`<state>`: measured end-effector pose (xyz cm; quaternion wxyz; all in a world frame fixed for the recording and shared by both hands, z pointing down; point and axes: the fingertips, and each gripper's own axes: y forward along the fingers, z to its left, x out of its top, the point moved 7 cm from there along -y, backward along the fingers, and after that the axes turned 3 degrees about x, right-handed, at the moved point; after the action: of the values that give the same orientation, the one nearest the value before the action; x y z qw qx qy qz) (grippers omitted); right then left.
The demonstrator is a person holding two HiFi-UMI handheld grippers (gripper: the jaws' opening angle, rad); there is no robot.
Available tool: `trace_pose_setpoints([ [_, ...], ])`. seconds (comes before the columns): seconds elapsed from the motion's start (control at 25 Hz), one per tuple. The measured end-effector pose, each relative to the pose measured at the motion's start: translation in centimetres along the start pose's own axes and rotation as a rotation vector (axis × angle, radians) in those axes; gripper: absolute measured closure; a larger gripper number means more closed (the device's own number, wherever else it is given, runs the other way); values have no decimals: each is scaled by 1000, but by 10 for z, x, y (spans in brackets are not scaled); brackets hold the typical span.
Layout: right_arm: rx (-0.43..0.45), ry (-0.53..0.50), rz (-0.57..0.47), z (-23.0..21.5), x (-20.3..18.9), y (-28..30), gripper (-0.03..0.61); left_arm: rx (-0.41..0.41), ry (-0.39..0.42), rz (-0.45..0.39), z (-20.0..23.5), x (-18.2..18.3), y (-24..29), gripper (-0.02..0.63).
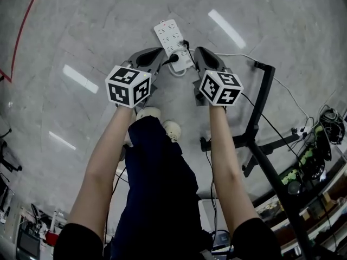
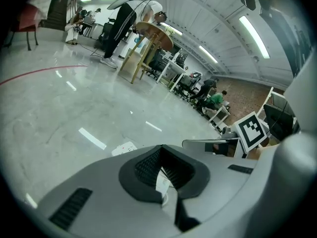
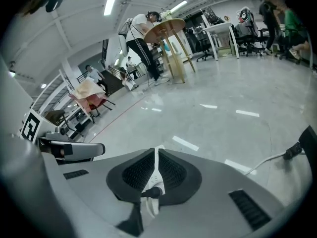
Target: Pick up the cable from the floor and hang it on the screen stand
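Note:
A white power strip [image 1: 169,34] lies on the grey floor with a black plug [image 1: 173,59] in it. A white cable [image 1: 238,54] runs from it to the right, past the black screen stand [image 1: 255,123]. Both grippers hang in the air above the strip, side by side. My left gripper [image 1: 162,52] is shut with nothing in it; in the left gripper view its tips [image 2: 161,148] meet over the strip [image 2: 123,148]. My right gripper [image 1: 199,51] is shut and holds nothing [image 3: 157,150]. A stretch of the white cable [image 3: 270,158] shows on the floor in the right gripper view.
The stand's legs [image 1: 271,145] spread across the floor at right, with thin black cables around them. Shelves of clutter [image 1: 320,145] line the right edge. The person's shoes [image 1: 172,129] are below the grippers. A red floor line [image 1: 21,31] runs at left. A round wooden table [image 3: 166,31] and people stand far off.

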<state>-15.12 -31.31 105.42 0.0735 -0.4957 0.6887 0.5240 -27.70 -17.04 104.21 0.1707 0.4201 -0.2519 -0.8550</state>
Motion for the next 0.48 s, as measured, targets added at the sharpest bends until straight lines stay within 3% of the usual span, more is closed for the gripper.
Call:
trace_pose_setpoints([
  [0.48,-7,-66,106,-30,-38,55,520,-17,-3,4,35,-29,30,607],
])
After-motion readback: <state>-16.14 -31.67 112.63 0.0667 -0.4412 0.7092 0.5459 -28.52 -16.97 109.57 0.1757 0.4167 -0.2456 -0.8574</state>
